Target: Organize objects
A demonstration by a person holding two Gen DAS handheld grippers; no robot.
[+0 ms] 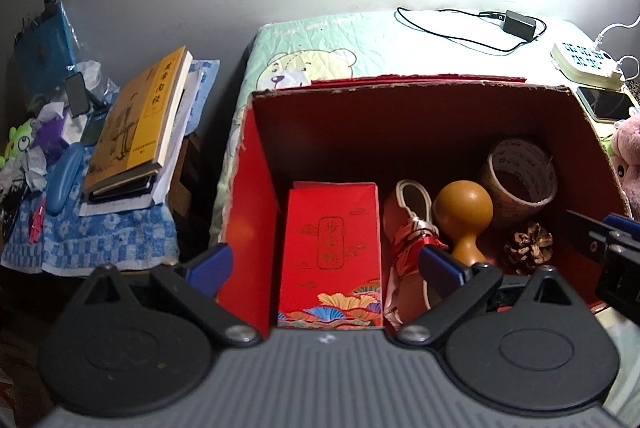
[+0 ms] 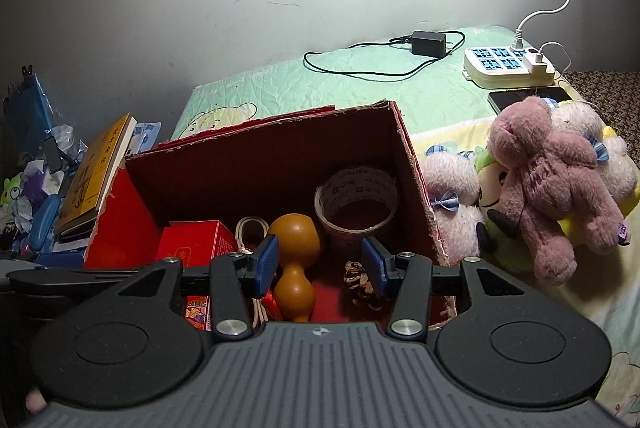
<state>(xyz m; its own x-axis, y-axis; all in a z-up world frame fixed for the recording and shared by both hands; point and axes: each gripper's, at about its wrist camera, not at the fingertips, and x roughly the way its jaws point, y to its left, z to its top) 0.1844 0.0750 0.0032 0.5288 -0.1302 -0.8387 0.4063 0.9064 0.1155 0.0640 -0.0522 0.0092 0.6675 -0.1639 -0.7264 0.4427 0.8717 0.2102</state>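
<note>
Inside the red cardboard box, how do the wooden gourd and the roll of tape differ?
The gourd is smooth, solid, plain tan wood, pinched at a narrow waist; the tape roll is a hollow ring with printed wrap. The gourd lies nearer the box's middle, beside the pine cone; the tape roll sits farther back, towards the right wall. Both rest loose in the box, held by neither gripper.

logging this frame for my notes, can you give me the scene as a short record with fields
container: open red cardboard box on a bed
in box: red gift box, folded umbrella, wooden gourd, tape roll, pine cone
right of box: pink teddy bear on a pile of plush toys
behind box: power adapter, power strip, phone
left of bed: yellow book on a stack
left gripper: open, empty
right gripper: open, empty
</note>
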